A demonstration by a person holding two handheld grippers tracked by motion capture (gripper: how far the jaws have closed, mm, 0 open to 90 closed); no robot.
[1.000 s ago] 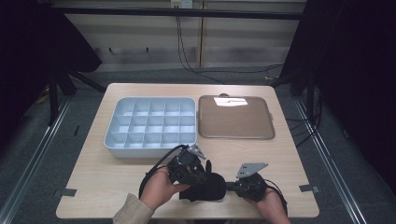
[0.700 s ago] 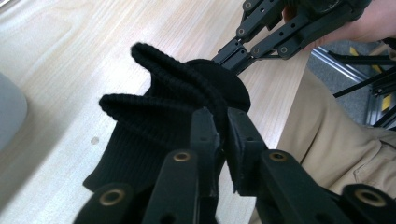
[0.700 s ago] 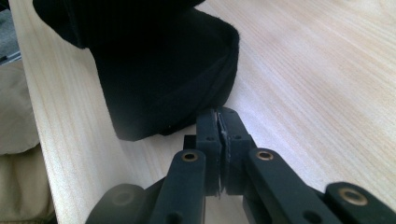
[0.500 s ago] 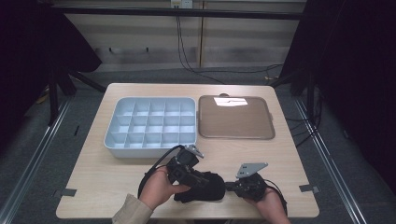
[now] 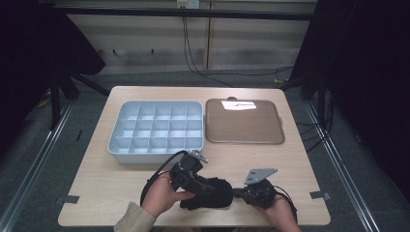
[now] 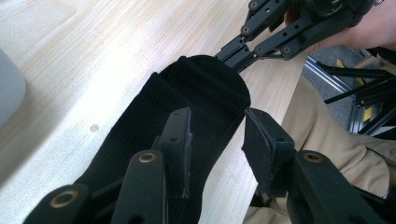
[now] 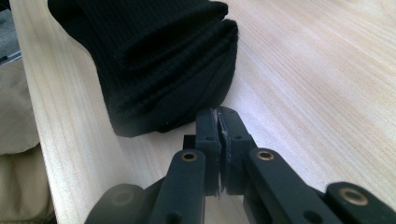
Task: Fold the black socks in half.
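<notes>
Pale wooden table (image 5: 300, 159) with compartment box (image 5: 157, 130), brown tray (image 5: 244, 123), folded black cloth (image 5: 215, 193).

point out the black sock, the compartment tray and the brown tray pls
black sock (image 6: 187, 98): left gripper view, ribbed upper face near the folded end.
compartment tray (image 5: 155, 155): high view, front outer wall.
brown tray (image 5: 241, 126): high view, bare flat middle.

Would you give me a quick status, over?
Left gripper just opening over the sock. Right gripper shut beside it, empty. Nothing in the way.
</notes>
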